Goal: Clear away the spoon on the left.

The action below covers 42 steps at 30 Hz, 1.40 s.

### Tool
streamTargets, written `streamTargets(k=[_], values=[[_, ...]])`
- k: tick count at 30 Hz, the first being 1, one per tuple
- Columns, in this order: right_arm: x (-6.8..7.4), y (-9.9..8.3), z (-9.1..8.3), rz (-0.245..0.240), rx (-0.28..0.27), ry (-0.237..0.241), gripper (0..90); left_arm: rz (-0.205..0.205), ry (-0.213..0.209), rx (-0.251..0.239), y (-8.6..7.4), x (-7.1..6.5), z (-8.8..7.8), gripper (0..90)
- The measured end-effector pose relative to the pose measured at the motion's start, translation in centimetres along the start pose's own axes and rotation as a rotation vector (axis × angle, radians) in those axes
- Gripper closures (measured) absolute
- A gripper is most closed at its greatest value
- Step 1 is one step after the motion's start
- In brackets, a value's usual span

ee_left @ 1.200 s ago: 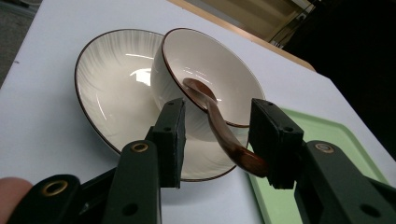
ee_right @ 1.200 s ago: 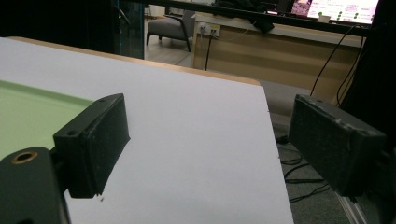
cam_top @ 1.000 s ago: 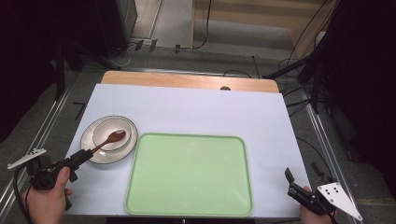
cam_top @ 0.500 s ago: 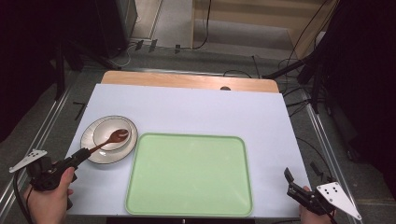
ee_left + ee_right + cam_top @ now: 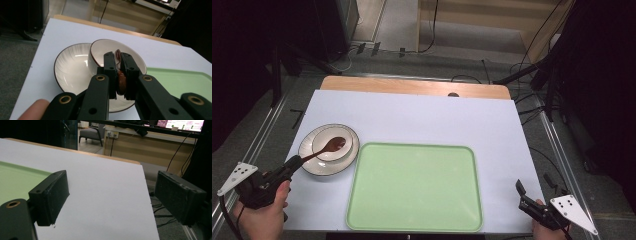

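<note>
Left gripper (image 5: 119, 67) seen from behind, rising from the bottom edge, both black jaws nearly together. Have just been closing, now pressed on the brown handle of a spoon (image 5: 121, 79), held on its edge between the pads. Spoon reaching forward into the small bowl (image 5: 133, 58), tip just visible above the jaws. Small bowl white with a thin dark rim, sitting inside the plate (image 5: 72, 67), toward its right half. Plate white too, fine lines near the rim, lying on the white table cover (image 5: 62, 32). Right of the plate, corner of a green tray (image 5: 180, 81). At the bottom left, below the plate, a blurred fingertip (image 5: 33, 110).
</note>
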State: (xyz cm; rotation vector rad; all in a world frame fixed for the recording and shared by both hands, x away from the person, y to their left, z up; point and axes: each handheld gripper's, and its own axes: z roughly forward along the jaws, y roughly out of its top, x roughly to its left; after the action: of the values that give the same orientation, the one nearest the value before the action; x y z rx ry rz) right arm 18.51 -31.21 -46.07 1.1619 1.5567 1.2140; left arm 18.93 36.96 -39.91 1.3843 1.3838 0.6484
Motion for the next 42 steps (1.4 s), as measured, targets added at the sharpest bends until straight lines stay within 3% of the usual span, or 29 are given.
streamTargets(k=[6,18,28,42], values=[[0.0,0.0,0.0,-0.002,0.002,0.0,13.3,0.038,0.014,-0.059,0.3,-0.6,-0.9,84.5],[0.0,-0.1,0.1,-0.002,0.003,-0.002,13.3,0.085,-0.028,-0.169,0.4,-2.8,-2.3,84.4],[-0.1,0.0,-0.1,0.0,0.002,-0.011,13.3,0.099,-0.094,-0.182,-0.4,-5.3,-2.3,84.4],[-0.2,0.0,-0.2,-0.002,-0.009,-0.014,13.3,0.135,-0.161,-0.116,-2.6,-8.9,0.0,84.4]])
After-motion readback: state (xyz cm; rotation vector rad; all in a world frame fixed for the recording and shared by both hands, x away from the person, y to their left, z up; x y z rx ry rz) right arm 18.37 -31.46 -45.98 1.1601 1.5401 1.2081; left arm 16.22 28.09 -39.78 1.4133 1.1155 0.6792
